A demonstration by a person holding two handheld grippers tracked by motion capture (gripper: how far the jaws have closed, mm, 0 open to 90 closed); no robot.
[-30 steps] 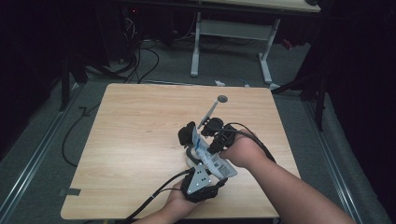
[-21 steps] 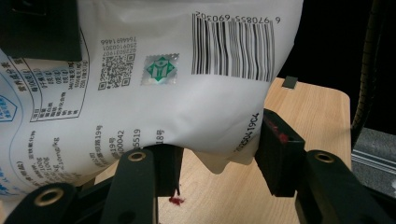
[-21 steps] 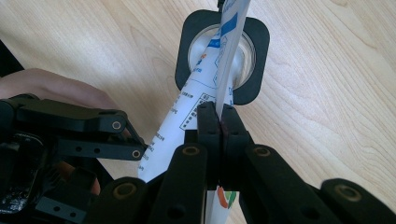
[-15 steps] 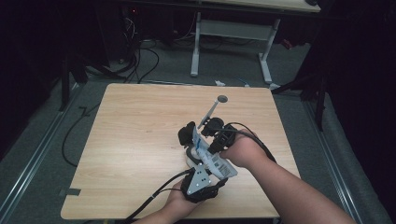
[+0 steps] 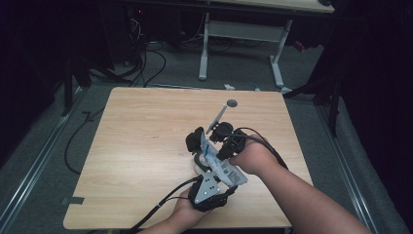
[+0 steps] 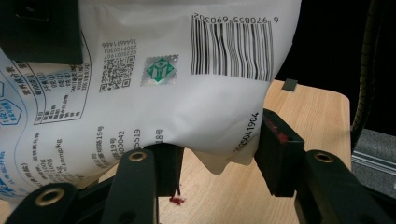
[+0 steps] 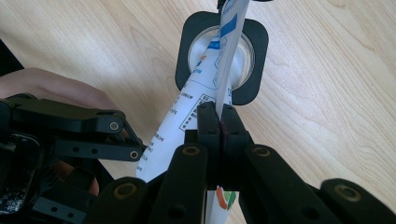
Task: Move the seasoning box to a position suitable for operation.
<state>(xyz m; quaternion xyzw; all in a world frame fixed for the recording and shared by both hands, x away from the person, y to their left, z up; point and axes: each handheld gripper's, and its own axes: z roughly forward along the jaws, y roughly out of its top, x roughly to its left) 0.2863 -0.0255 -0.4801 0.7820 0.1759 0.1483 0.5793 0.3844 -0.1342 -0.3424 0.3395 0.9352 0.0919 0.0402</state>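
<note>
Hand-held grippers shared one soft white printed pouch [image 5: 219, 163]: right [image 7: 219, 122] pinched its top edge shut, left [image 6: 212, 158] squeezed its body, steadying it.

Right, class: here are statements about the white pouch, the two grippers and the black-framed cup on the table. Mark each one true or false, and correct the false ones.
1. The right gripper is shut on an edge of the white pouch. True.
2. The pouch lies flat on the table. False: it is held up between both grippers.
3. The left gripper has the pouch between its jaws. True.
4. The black-framed cup stands on the floor. False: it stands on the wooden table.
5. The pouch bears a printed barcode. True.
</note>
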